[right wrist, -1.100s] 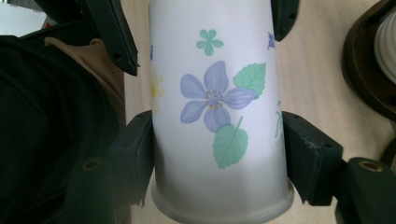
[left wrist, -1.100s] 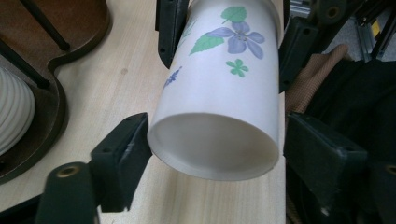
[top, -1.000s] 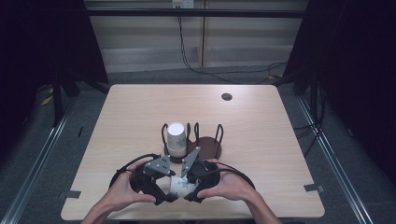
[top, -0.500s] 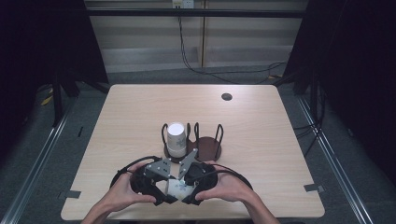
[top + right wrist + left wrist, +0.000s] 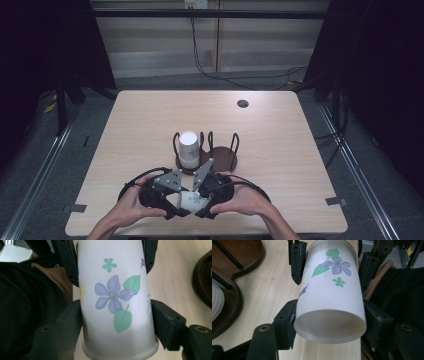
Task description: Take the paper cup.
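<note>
Cup [image 5: 329, 292] with purple flowers and green leaves lies on its side just above the wooden surface [image 5: 145, 125], at its near edge. The left hand-held gripper [image 5: 329, 322] clamps it near the open rim and the right hand-held gripper [image 5: 117, 325] clamps it from the opposite end. Just behind stands a dark wooden rack [image 5: 222, 156] holding an upright white ribbed cup [image 5: 189, 149].
</note>
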